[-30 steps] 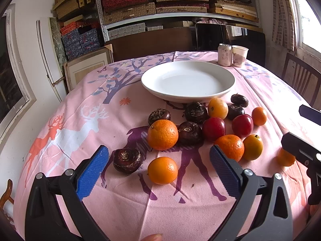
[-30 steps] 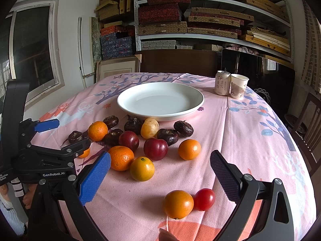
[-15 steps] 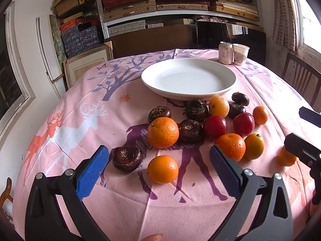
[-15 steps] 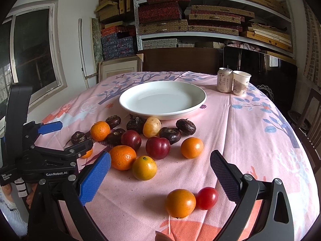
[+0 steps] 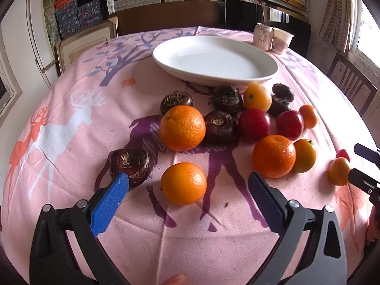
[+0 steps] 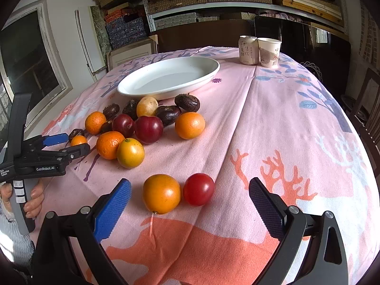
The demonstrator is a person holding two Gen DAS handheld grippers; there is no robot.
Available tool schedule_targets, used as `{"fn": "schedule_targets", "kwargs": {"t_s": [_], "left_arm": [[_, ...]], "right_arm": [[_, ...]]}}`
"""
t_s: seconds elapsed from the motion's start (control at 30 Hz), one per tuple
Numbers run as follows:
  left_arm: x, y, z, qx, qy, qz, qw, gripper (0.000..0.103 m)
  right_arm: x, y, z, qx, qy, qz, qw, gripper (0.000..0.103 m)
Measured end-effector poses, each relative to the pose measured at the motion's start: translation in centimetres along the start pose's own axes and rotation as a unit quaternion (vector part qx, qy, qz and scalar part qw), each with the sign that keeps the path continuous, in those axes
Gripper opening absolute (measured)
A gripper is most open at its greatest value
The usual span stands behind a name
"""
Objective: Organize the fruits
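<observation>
- Both grippers have dropped in closer to the fruit since a second ago: the fruit looms larger in each wrist view, and the plate (image 5: 215, 59) has slid up and away.
- Far left, a dark chestnut (image 5: 131, 163) sits just beside the left gripper's (image 5: 187, 190) blue pad, apparently just outside the gap. That's one to avoid nudging.
- The left gripper is spread wide with nothing in it, and a small orange (image 5: 184, 182) lies on the cloth right between its fingers. That looks like the pick.
- My read: come straight down, centre the orange, and close gently on its widest part, since round fruit rolls if it is pinched off-centre.
- Behind it the big orange (image 5: 182, 127) touches another chestnut, with plums and more citrus crowded just short of the plate. Lift clear before swinging over them.
- The plate is empty, so sorting has not begun.
- Over on the right, the right gripper (image 6: 190, 194) is also wide apart and unloaded, framing a yellow-orange fruit (image 6: 161, 193) and a red one (image 6: 199, 192) that touch each other.
- Both sit in the gap, so closing now would likely squeeze the pair. Better to shift left and take the yellow-orange one alone.
- A can (image 6: 248, 49) and cup (image 6: 269, 52) stand beyond the plate, well out of the way.
</observation>
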State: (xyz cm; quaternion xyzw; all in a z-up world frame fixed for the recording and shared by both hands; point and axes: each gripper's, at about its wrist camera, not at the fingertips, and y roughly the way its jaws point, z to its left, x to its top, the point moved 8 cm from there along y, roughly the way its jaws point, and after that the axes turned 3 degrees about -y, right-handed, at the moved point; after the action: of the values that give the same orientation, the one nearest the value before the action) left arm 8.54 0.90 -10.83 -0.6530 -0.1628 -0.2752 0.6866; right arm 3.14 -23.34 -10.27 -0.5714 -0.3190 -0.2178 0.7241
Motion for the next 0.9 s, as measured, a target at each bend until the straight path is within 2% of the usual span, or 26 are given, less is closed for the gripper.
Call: {"fn": "schedule_targets", "kwargs": {"t_s": [0.03, 0.17, 0.33, 0.37, 0.43, 0.63, 0.7, 0.77, 0.8, 0.9], "left_arm": [[0.0, 0.2, 0.2, 0.019, 0.009, 0.001, 0.9998, 0.099], [-0.3, 0.9, 0.2, 0.049, 0.056, 0.017, 0.9971, 0.099], [-0.1, 0.7, -0.1, 0.027, 0.045, 0.008, 0.9986, 0.099], [-0.1, 0.7, -0.1, 0.025, 0.043, 0.007, 0.9987, 0.099], [-0.1, 0.7, -0.1, 0.022, 0.041, 0.008, 0.9989, 0.099], [0.1, 0.6, -0.4, 0.006, 0.033, -0.001, 0.9994, 0.099], [0.1, 0.1, -0.5, -0.002, 0.035, -0.011, 0.9993, 0.099], [0.1, -0.7, -0.6, -0.003, 0.046, -0.03, 0.9985, 0.099], [0.1, -1.1, -0.6, 0.0, 0.054, -0.038, 0.9978, 0.099], [-0.1, -1.4, -0.7, 0.001, 0.072, -0.042, 0.9965, 0.099]], "right_arm": [[0.0, 0.0, 0.0, 0.0, 0.001, -0.003, 1.0, 0.099], [-0.1, 0.1, -0.3, 0.003, 0.008, 0.003, 1.0, 0.099], [-0.7, 0.6, -1.2, 0.013, 0.03, 0.029, 0.999, 0.099], [-1.0, 0.9, -1.5, 0.022, 0.039, 0.043, 0.998, 0.099], [-1.2, 0.9, -1.7, 0.045, 0.051, 0.044, 0.997, 0.099], [-1.7, 0.6, -1.5, 0.073, 0.012, 0.051, 0.996, 0.1], [-1.6, -0.3, -1.9, 0.049, 0.018, 0.027, 0.998, 0.099], [-1.4, -1.5, -0.8, 0.067, -0.004, -0.003, 0.998, 0.099], [-1.4, -1.9, 0.1, 0.072, -0.024, -0.009, 0.997, 0.098], [-1.6, -1.8, 2.7, 0.067, -0.089, -0.011, 0.994, 0.08]]}}
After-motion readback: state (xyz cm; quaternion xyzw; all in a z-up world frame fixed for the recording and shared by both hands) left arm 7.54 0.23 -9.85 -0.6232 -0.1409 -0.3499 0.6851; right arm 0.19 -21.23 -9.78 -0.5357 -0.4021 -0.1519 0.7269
